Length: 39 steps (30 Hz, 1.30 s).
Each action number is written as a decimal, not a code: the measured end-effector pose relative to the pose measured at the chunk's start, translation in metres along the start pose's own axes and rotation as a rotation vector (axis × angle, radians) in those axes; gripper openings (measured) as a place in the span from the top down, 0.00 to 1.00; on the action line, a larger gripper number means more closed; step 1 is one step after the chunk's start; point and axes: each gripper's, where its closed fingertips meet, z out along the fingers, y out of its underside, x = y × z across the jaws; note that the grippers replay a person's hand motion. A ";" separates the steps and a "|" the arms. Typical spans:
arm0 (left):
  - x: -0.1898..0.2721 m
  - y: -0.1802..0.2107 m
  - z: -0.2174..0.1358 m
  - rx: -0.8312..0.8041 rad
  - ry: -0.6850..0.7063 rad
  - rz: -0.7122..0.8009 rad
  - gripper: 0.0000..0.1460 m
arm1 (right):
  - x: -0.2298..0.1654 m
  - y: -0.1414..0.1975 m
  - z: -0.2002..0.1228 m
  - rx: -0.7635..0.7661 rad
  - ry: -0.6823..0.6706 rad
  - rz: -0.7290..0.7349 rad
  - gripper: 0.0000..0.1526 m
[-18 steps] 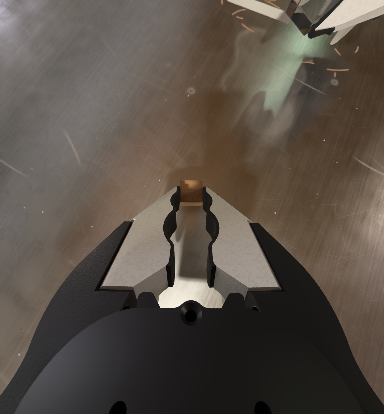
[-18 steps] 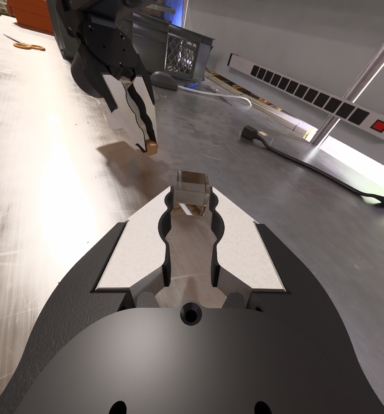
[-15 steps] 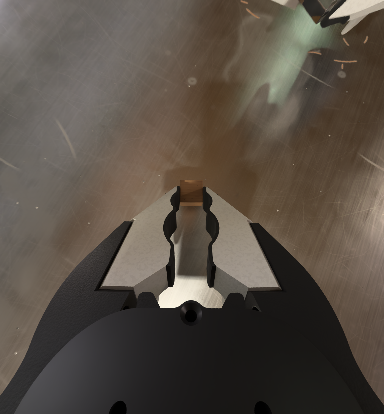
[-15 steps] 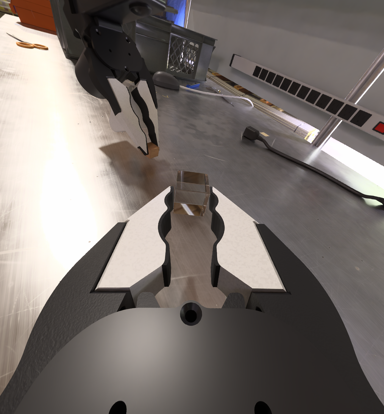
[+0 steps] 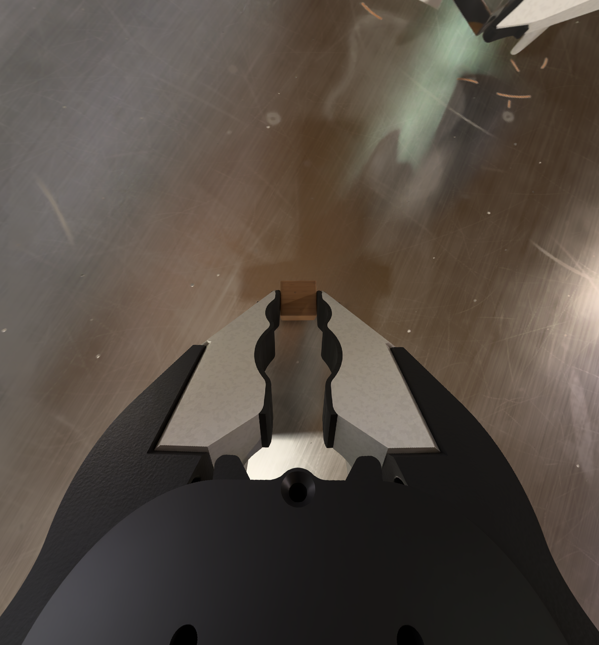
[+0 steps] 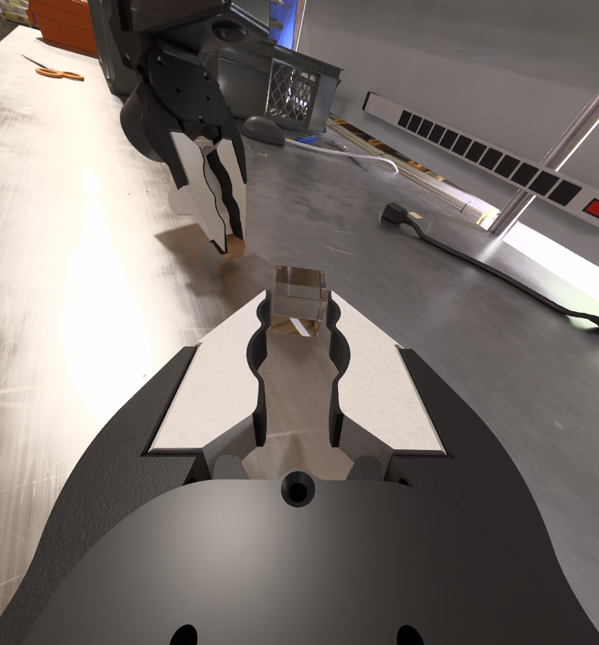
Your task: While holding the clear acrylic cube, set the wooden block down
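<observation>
So the block [image 5: 298,301] is a small tan wooden piece, clamped at the very tips of the left gripper [image 5: 298,303], hanging just above the scratched steel bench [image 6: 46,279]. Right gripper [image 6: 298,307] is clamped on the cube [image 6: 300,302], a see-through chunk with glassy edges, also right at its tips, near the block.

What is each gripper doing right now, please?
Left gripper: closed on the wooden block.
Right gripper: closed on the clear acrylic cube.
</observation>
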 end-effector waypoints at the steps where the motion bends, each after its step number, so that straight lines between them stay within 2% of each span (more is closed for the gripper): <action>1: -0.003 0.000 -0.002 -0.003 -0.012 -0.002 0.86 | 0.000 0.000 0.000 0.000 -0.002 0.000 0.80; 8: -0.010 0.009 0.002 -0.051 -0.016 -0.068 0.86 | -0.001 0.000 0.000 -0.001 -0.006 -0.003 0.80; 15: 0.003 0.000 0.010 -0.040 0.047 -0.054 0.86 | -0.001 0.000 0.000 -0.001 -0.006 -0.007 0.80; 19: 0.008 -0.005 0.002 -0.006 0.081 -0.049 0.86 | -0.001 0.000 0.000 0.001 -0.004 -0.009 0.80; 25: -0.019 -0.001 -0.008 -0.052 -0.018 0.019 0.86 | -0.001 0.001 0.001 -0.006 -0.013 -0.001 0.80; 39: -0.020 -0.001 0.010 -0.129 0.037 0.114 0.86 | 0.001 0.001 0.001 -0.005 -0.013 0.022 0.80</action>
